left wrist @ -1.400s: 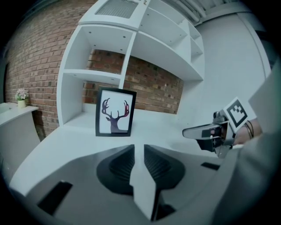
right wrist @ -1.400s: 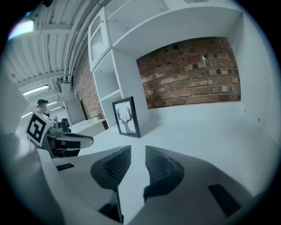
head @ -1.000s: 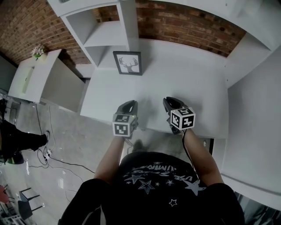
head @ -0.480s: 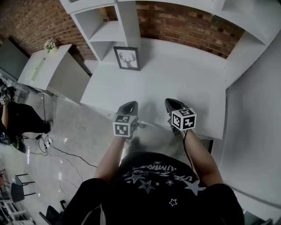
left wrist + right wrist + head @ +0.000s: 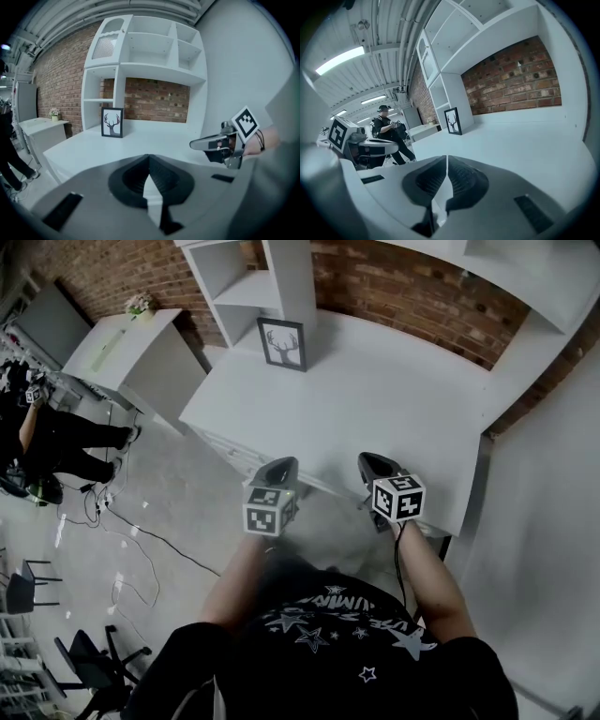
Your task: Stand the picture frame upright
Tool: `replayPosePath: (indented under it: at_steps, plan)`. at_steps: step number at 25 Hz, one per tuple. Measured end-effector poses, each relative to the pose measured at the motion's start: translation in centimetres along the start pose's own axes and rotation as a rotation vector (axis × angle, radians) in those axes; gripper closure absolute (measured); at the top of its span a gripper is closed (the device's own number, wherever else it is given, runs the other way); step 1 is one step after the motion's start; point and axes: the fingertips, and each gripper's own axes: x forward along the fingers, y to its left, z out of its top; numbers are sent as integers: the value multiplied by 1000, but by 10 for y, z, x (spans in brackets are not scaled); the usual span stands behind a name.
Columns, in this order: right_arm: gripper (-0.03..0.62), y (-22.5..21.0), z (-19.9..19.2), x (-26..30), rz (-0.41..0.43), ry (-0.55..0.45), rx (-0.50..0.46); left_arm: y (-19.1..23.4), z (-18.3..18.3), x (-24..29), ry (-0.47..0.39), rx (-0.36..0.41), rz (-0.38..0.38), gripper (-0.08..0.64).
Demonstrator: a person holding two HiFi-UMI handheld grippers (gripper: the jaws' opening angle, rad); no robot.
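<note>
Picture frame [image 5: 283, 343] upright at far left of counter [image 5: 394, 399], just beside shelf unit [image 5: 281, 277], long axis vertical, face toward near edge. Well apart from both tongs, far-left of them. Left tongs [image 5: 278, 465] nearer, clenched, empty. Right tongs [image 5: 373, 461] jaws just closing, now clenched on nothing

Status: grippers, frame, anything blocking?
Left gripper shut, empty. Right gripper: fingers just closed, nothing between. Picture frame upright, far side of desk, beside shelf unit. Nothing in the way.

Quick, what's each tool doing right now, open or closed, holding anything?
Left tool: closed, holding nothing.
Right tool: has just been closing, now closed, holding nothing.
</note>
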Motion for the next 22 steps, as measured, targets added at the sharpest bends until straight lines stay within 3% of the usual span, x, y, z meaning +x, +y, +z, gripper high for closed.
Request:
replayPosePath:
  at_steps: [12, 22]
  plan:
    - [575, 35, -21, -10, 99, 25, 2, -17, -17, -52, 20, -43, 73, 541]
    - [577, 55, -58, -22, 100, 67, 19, -20, -53, -86, 29, -75, 92, 541]
